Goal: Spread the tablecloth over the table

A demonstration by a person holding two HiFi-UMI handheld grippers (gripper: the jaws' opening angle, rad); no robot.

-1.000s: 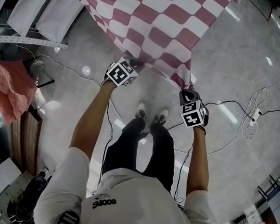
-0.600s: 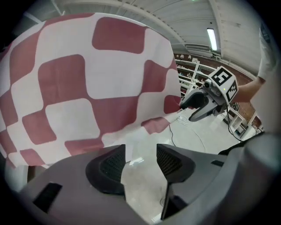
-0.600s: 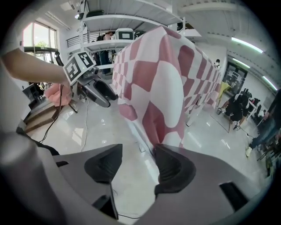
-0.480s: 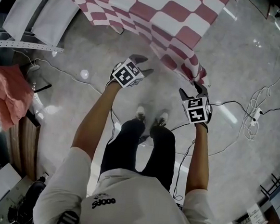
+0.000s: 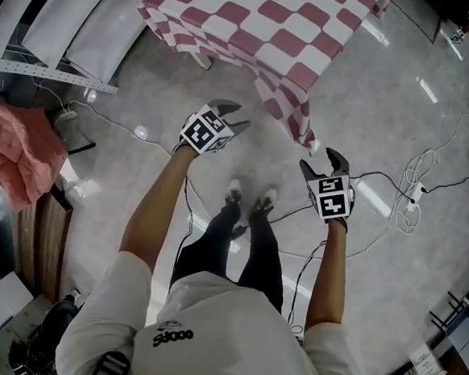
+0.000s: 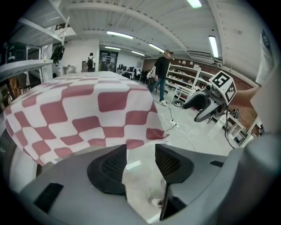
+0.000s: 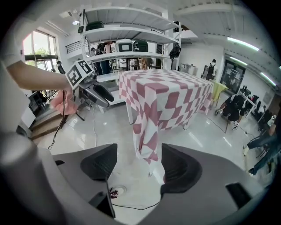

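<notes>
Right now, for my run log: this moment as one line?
left tool: closing, empty | right tool: opening, empty | tablecloth: draped over table, corner hanging free

A glossy grey floor [image 5: 387,98] was seen, with cables [image 5: 419,177] looped across it toward its right edge and a white power strip [image 5: 414,198] laid among them. A pink cloth [image 5: 15,153] was draped at the floor's left edge, below long white panels [image 5: 78,17]. Farther off, a metal shelf rack [image 7: 131,26] loaded with goods was shown, and a person in dark clothes [image 6: 163,70] was caught standing by stocked shelves [image 6: 186,79].
</notes>
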